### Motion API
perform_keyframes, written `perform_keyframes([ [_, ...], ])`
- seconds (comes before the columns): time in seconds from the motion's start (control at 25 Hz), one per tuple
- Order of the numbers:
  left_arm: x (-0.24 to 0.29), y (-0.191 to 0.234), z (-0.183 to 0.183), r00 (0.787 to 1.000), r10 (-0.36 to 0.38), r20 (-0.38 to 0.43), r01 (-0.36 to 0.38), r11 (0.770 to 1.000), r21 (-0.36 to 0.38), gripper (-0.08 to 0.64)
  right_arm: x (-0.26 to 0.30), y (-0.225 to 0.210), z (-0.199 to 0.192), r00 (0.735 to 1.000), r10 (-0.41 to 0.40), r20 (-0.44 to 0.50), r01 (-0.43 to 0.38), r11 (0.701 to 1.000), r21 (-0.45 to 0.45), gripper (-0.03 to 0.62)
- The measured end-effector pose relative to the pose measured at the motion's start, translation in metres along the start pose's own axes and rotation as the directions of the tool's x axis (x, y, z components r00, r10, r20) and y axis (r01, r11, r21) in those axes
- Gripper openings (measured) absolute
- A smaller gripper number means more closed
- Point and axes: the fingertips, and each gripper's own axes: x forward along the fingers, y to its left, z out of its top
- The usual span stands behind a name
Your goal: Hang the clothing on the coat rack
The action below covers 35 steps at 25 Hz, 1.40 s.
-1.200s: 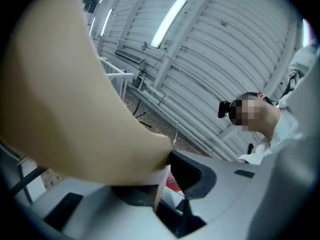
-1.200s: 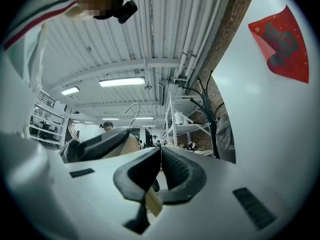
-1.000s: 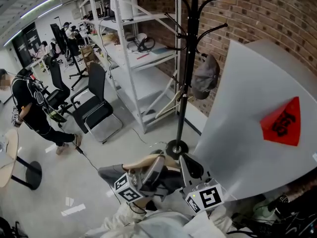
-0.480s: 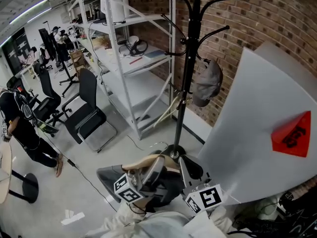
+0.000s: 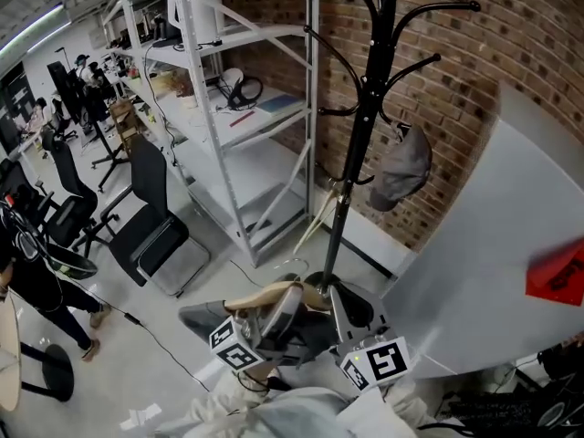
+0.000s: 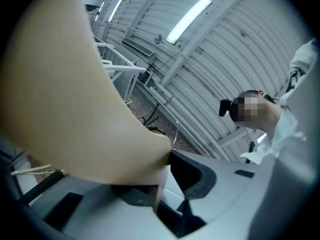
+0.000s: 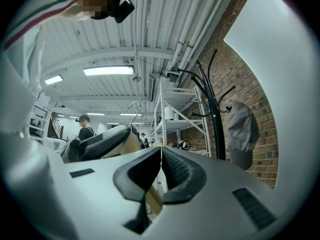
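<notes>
The coat rack (image 5: 366, 126) has drawn nearer; your left gripper (image 6: 167, 156) clamps the hanger (image 6: 75, 109) and your right gripper (image 7: 161, 154) stays pinched shut, keeping the clothing (image 5: 205, 318) ready for hooking.

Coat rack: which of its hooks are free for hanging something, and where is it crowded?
Free: the two upper hooks on the brick wall side, both bare. The left hooks are bare too, but they seem close to the white shelving post. Crowded: the lower right side, where a grey cap hangs beside the coat rack pole.

Black coat rack (image 5: 365, 108) upright by the brick wall (image 5: 511, 53), grey clothing (image 5: 196, 319) on tan hanger (image 5: 260, 297) below.
</notes>
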Motion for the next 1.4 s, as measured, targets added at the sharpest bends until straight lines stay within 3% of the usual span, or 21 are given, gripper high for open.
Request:
perform_keyframes([
  [0.48,-0.007,0.057,0.051,0.999,-0.025,-0.041,0.024,0.999,-0.022,0.104,0.069,0.015,-0.013,0.998,-0.065,-0.012,0.065,0.998,0.0,0.025],
  [0.76,-0.013,0.087,0.076,0.995,-0.063,-0.076,0.058,0.996,-0.064,0.104,0.103,0.022,-0.02,0.988,-0.156,0.001,0.156,0.988,-0.013,0.025],
  [1.08,-0.002,0.105,0.072,0.985,-0.115,-0.127,0.098,0.985,-0.139,0.104,0.113,0.009,-0.027,0.963,-0.267,-0.031,0.266,0.964,-0.024,0.025],
  [1.4,0.007,0.13,0.062,0.981,-0.135,-0.139,0.104,0.972,-0.21,0.104,0.124,-0.011,-0.034,0.947,-0.317,-0.051,0.315,0.948,-0.045,0.025],
])
